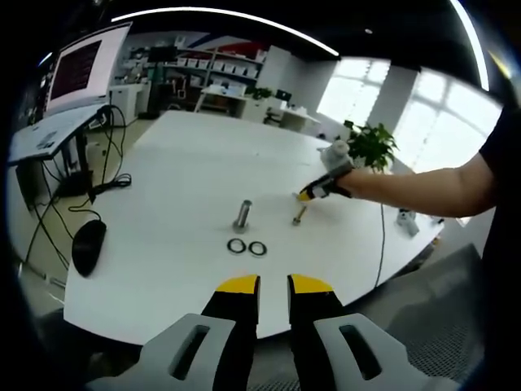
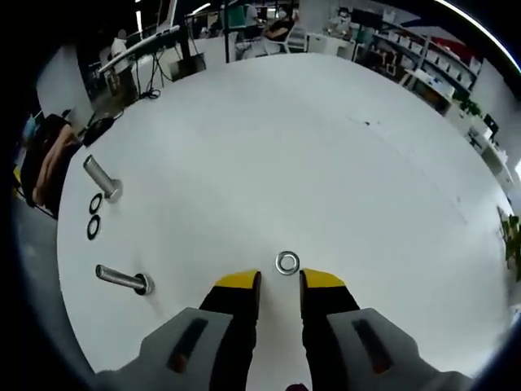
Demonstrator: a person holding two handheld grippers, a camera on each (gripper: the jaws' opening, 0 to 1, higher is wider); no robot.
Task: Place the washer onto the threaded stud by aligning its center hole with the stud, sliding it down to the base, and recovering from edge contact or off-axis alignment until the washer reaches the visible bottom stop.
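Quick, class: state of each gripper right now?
Left gripper: open, holding nothing, above the table edge.
Right gripper: open, holding nothing, its tips just short of the washer.

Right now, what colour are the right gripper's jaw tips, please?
Yellow, on black fingers; clearest in the right gripper view.

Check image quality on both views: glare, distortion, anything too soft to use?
Left gripper view: the windows blow out to white, the table edge bows from fisheye, and the two dark rings and upright stud stay readable. Right gripper view: even light, faint shadows, the washer is sharp just beyond the right gripper, and the background benches are small and warped.
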